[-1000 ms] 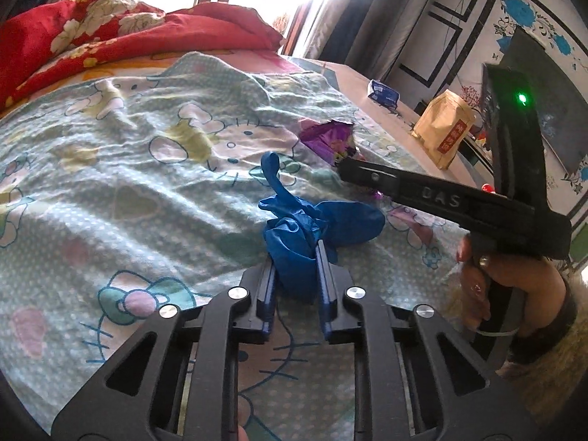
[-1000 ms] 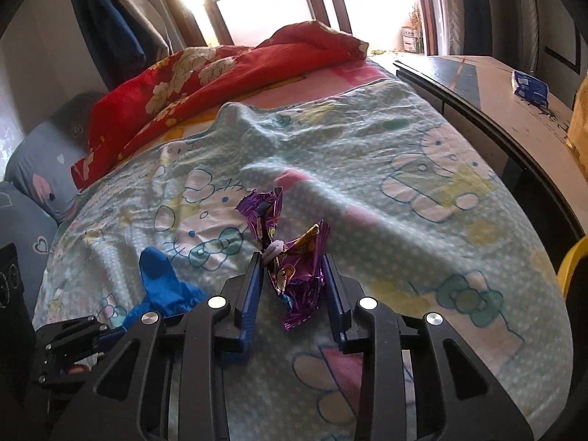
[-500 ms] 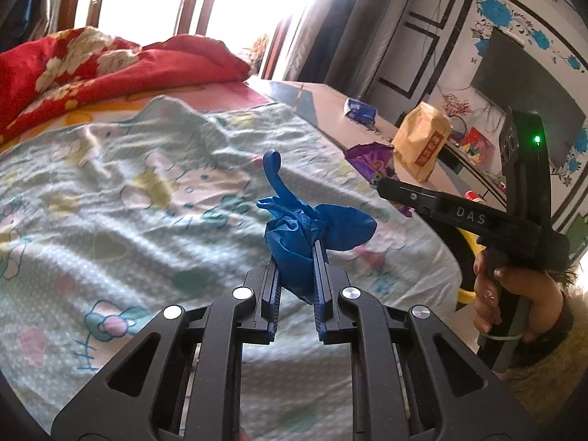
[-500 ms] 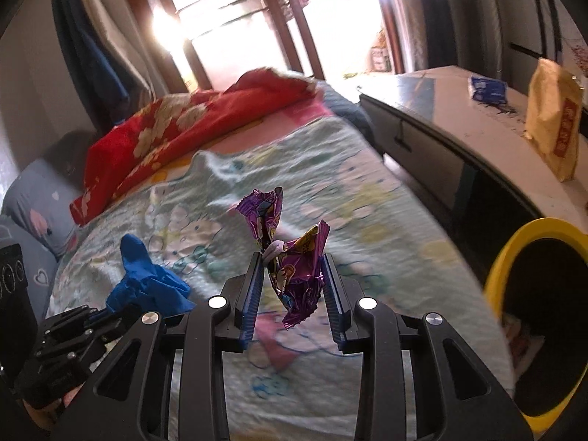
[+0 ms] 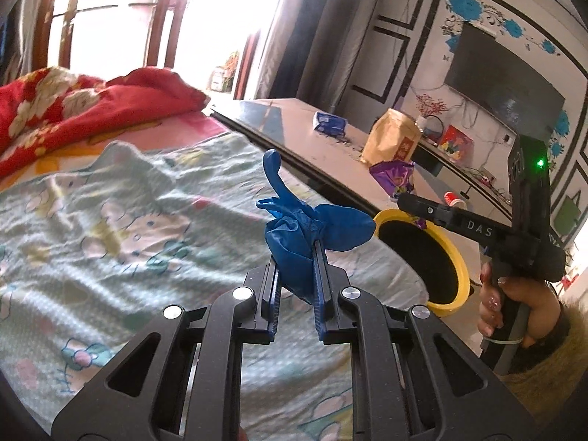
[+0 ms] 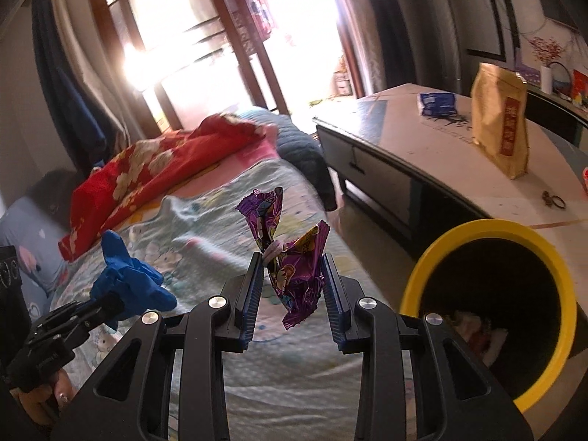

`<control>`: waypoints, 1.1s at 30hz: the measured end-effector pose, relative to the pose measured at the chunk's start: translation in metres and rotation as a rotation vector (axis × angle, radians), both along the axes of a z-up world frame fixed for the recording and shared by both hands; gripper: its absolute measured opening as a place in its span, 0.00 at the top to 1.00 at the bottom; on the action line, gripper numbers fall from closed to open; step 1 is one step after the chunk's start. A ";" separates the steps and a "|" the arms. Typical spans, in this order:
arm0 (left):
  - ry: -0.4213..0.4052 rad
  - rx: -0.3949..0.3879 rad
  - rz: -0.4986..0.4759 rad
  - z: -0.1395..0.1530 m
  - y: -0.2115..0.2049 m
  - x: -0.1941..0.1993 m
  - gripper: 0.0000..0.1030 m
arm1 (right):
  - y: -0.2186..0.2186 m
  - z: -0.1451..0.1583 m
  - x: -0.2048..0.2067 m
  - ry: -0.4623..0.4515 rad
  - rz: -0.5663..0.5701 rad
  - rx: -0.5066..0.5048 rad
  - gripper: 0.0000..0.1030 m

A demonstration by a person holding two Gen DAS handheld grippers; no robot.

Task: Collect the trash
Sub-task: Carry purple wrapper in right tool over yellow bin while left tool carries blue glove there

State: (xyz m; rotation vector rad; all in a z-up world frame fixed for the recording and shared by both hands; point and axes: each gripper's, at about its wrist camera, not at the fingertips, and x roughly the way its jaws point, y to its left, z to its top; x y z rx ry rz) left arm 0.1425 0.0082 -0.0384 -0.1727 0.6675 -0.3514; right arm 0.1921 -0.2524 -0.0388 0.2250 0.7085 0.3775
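Observation:
A crumpled blue glove [image 5: 297,235] is pinched in my left gripper [image 5: 296,253], shut on it and held in the air above the bed. In the right wrist view the same glove [image 6: 126,286] shows at lower left. A purple snack wrapper [image 6: 294,268] hangs between the pads of my right gripper [image 6: 294,268], shut on it. The wrapper [image 5: 395,178] also shows in the left wrist view, above the bin. A yellow-rimmed black bin [image 6: 488,228] stands to the right of the bed, with some trash inside it. Its rim [image 5: 461,275] lies just beyond the glove.
The bed carries a pale green cartoon sheet [image 5: 110,220] and a red floral quilt [image 6: 154,165]. A low table [image 6: 459,154] beside it holds a tan paper bag [image 6: 501,125] and a blue packet [image 6: 437,104]. A hand [image 5: 514,297] grips the right tool.
Both grippers have risen off the sheet and swung right toward the bed's edge, each still holding its item. The yellow bin has come into view on the right.

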 end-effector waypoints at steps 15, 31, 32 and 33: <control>-0.048 0.030 -0.121 0.013 -0.060 0.006 0.91 | -0.062 0.003 -0.025 -0.020 -0.120 -0.008 0.70; -0.065 0.068 -0.226 0.010 -0.113 0.011 0.91 | -0.114 -0.003 -0.038 -0.014 -0.238 0.015 0.70; -0.064 0.072 -0.231 0.010 -0.117 0.011 0.91 | -0.117 -0.004 -0.038 -0.013 -0.246 0.016 0.70; -0.063 0.076 -0.236 0.009 -0.121 0.011 0.91 | -0.120 -0.005 -0.039 -0.010 -0.253 0.016 0.70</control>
